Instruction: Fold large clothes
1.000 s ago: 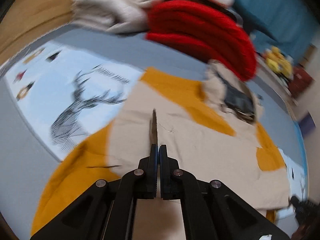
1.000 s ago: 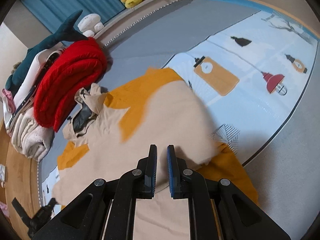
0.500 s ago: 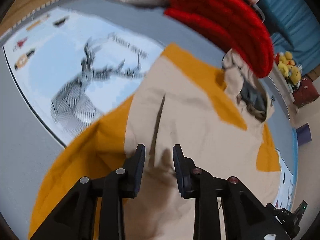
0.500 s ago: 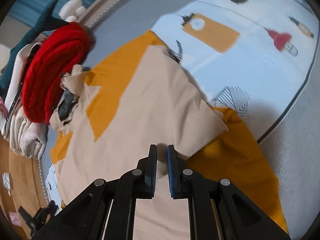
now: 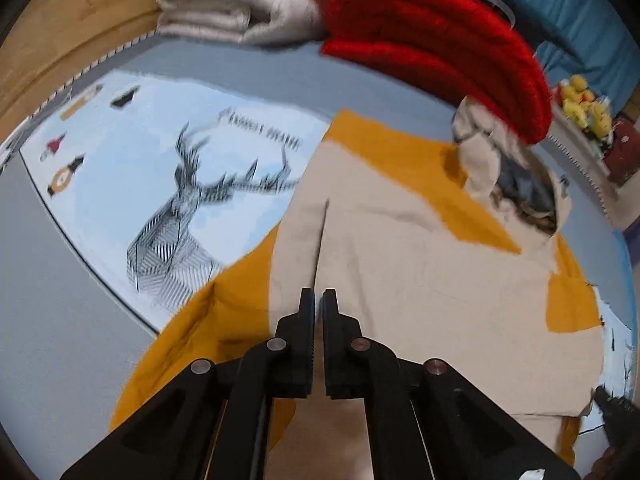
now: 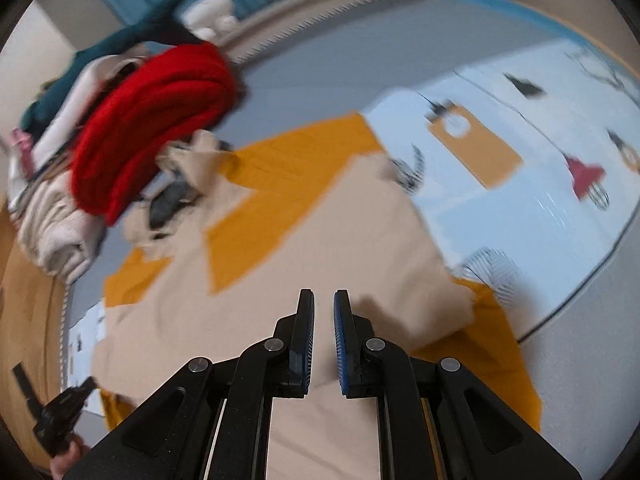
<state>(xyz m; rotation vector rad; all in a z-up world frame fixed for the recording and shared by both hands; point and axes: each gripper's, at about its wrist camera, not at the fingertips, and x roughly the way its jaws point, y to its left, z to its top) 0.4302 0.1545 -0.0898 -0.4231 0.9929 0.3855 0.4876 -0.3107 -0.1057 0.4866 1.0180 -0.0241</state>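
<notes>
both grippers sit on the near edge of the beige-and-mustard garment on the mat. left gripper pinches a fabric ridge, right gripper holds cloth, long axis running away.

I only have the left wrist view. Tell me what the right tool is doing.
Observer: The right tool hangs over the beige garment, fingers slightly apart; whether they pinch cloth, I cannot tell.
Operator: Report the garment's edge on that side.
Observer: A beige flap lies folded over the mustard part, beside the light-blue printed mat.
</notes>
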